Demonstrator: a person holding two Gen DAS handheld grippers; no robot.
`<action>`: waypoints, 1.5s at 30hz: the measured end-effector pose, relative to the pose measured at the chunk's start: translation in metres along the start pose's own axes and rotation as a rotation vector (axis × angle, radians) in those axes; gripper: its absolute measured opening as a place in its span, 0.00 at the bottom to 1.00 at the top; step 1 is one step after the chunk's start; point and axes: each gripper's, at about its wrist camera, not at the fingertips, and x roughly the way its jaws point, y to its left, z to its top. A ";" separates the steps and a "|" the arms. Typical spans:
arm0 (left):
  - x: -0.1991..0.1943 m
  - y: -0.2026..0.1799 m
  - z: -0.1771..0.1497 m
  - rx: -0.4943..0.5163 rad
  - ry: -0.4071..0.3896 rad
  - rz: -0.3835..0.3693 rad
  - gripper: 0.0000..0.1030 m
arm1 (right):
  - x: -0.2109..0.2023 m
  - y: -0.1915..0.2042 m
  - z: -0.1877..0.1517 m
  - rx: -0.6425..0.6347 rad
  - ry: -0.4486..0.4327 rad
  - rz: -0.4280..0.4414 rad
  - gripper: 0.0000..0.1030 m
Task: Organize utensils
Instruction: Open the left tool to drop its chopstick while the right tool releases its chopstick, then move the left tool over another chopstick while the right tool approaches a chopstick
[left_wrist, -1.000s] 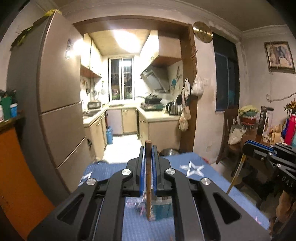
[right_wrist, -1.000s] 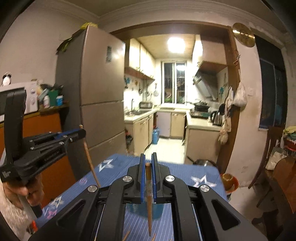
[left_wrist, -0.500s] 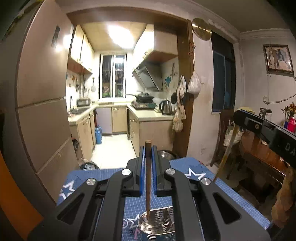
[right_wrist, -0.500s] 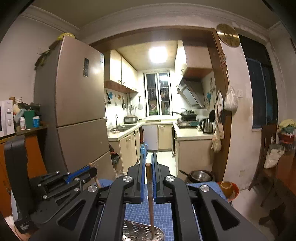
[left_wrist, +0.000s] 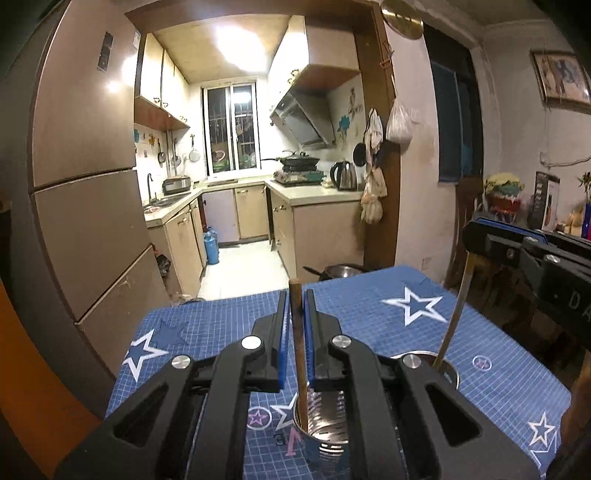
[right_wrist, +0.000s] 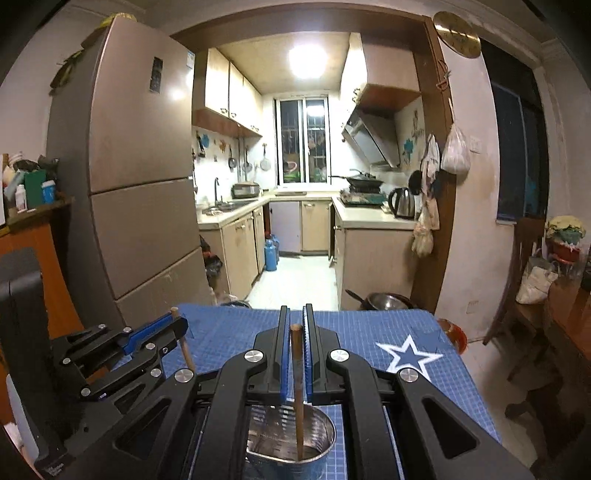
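My left gripper (left_wrist: 295, 306) is shut on a brown wooden chopstick (left_wrist: 300, 362) that stands upright, its lower end inside a perforated steel utensil holder (left_wrist: 325, 435) on the blue star-patterned table (left_wrist: 221, 325). My right gripper (right_wrist: 295, 325) is shut on a second chopstick (right_wrist: 298, 398), whose tip reaches into the same holder (right_wrist: 317, 443). The right gripper (left_wrist: 476, 229) and its chopstick (left_wrist: 454, 317) also show at the right of the left wrist view. The left gripper (right_wrist: 177, 325) shows at the left of the right wrist view.
The table's far edge (right_wrist: 332, 310) faces a kitchen doorway. A tall fridge (right_wrist: 140, 177) stands at the left. A metal bowl (right_wrist: 384, 301) sits on the floor past the table. A wooden chair (right_wrist: 524, 288) and a cluttered side table are at the right.
Both grippers have come lower and tilted down over the holder. Both chopstick tips now reach into it, and more of the table shows.
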 end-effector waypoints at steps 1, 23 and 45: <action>0.001 -0.001 -0.001 -0.003 0.004 0.000 0.06 | 0.002 -0.002 -0.002 0.006 0.017 0.002 0.08; -0.213 0.050 -0.095 -0.134 -0.030 0.270 0.33 | -0.190 -0.103 -0.143 -0.095 0.065 0.115 0.08; -0.276 -0.060 -0.294 0.097 0.281 0.199 0.33 | -0.258 -0.023 -0.314 -0.139 0.309 0.364 0.08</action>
